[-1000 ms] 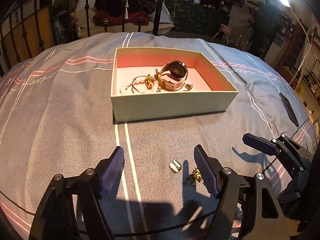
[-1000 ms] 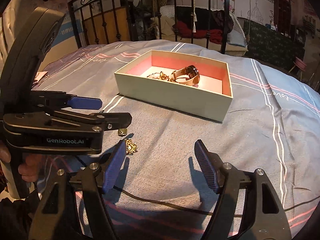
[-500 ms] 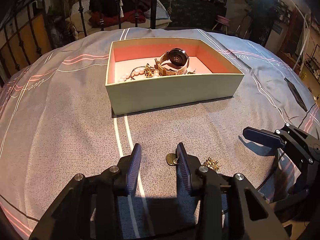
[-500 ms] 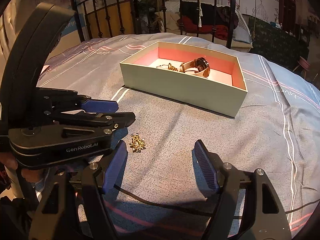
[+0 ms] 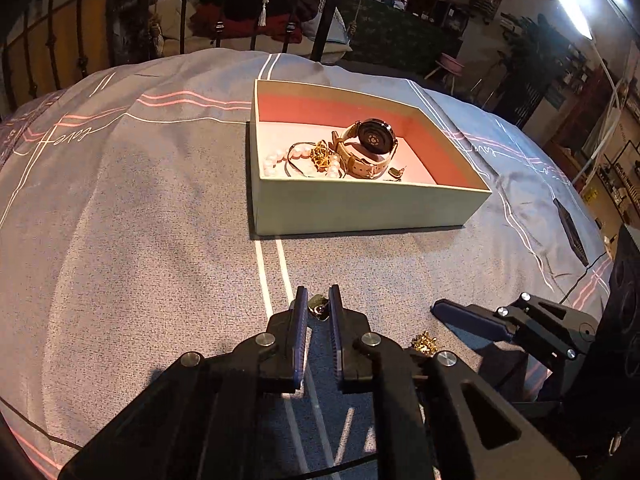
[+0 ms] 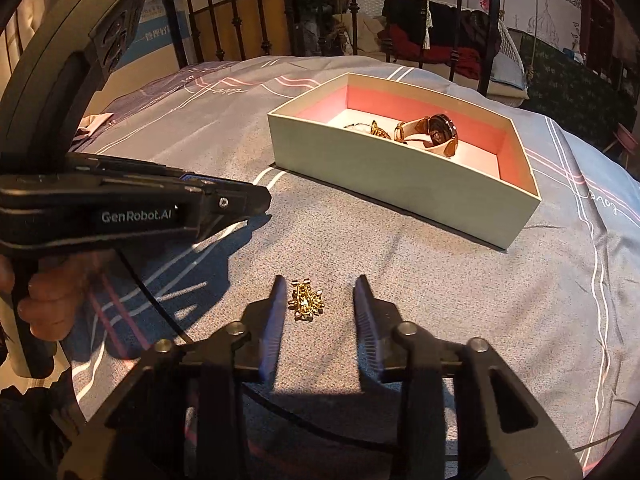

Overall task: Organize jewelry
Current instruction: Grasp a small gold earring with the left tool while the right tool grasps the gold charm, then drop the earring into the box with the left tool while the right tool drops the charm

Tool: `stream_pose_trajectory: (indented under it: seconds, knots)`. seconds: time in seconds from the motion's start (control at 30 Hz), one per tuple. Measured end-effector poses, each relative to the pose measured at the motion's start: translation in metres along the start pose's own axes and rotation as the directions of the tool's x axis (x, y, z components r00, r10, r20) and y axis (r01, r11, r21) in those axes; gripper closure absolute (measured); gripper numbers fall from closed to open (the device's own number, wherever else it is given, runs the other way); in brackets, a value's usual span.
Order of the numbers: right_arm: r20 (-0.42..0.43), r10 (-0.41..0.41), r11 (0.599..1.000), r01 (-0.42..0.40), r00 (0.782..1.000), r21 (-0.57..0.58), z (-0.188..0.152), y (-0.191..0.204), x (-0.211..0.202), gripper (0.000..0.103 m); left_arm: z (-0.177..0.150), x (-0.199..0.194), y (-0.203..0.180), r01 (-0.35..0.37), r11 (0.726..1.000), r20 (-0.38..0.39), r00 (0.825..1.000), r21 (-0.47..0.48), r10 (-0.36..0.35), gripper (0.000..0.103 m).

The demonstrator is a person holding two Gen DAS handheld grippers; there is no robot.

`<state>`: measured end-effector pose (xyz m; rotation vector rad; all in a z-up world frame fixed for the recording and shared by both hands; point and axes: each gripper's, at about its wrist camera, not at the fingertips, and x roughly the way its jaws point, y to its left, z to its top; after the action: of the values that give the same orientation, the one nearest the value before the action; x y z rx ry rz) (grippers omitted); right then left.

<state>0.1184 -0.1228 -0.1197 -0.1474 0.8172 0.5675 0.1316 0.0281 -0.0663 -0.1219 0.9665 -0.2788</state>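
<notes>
Jewelry is shown partly loose on the bedspread [image 5: 132, 240] and partly gathered in an open box [image 5: 360, 208]. Nearest the left wrist camera, the left gripper [image 5: 319, 307] is seen with its fingers nearly together, pinching a small metal earring [image 5: 318, 304] held just at the tips. Just right of it, a gold brooch [image 5: 426, 342] lies on the cloth, partly hidden behind the gripper body. In the right wrist view, the right gripper [image 6: 320, 294] is held spread apart, with the same gold brooch [image 6: 306, 305] resting on the fabric between its fingers, closer to the left one and apparently not touched by either. The left gripper [image 6: 256, 200] is seen from the side at the left edge, gripped by a hand [image 6: 52, 300]. Farther back, the box [image 6: 400, 184] stands on the bedspread [image 6: 440, 300]. Inside it a watch [image 5: 370, 148] is propped on its strap, with a pearl bracelet [image 5: 288, 160] and a gold ornament [image 5: 320, 154] beside it, and a small earring [image 5: 396, 172] near the front wall. Beyond the bed, a metal bedframe [image 6: 240, 24] is visible.
</notes>
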Motion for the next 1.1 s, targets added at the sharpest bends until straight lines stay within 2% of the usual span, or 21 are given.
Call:
stream_pose_trajectory:
  seconds: [0.03, 0.07, 0.67, 1.1]
  knots:
    - [0.001, -0.001, 1.000, 0.001, 1.000, -0.003, 0.000, 0.000, 0.000, 0.083, 0.001, -0.002, 0.001, 0.004, 1.000, 0.006, 1.000, -0.006, -0.004, 0.093]
    - [0.001, 0.003, 1.000, -0.003, 1.000, -0.005, 0.000, 0.000, -0.001, 0.084, 0.003, -0.003, 0.001, 0.004, 1.000, 0.010, 1.000, -0.009, -0.004, 0.093]
    - [0.045, -0.036, 0.999, 0.035, 0.998, 0.034, 0.008, -0.014, -0.016, 0.084, 0.018, -0.008, -0.020, 0.020, 0.999, 0.028, 0.999, 0.029, -0.021, 0.093]
    - [0.124, -0.105, 0.993, 0.098, 0.987, 0.061, 0.048, -0.044, -0.028, 0.084, 0.060, -0.004, -0.042, 0.012, 0.996, 0.068, 0.998, 0.086, -0.018, 0.093]
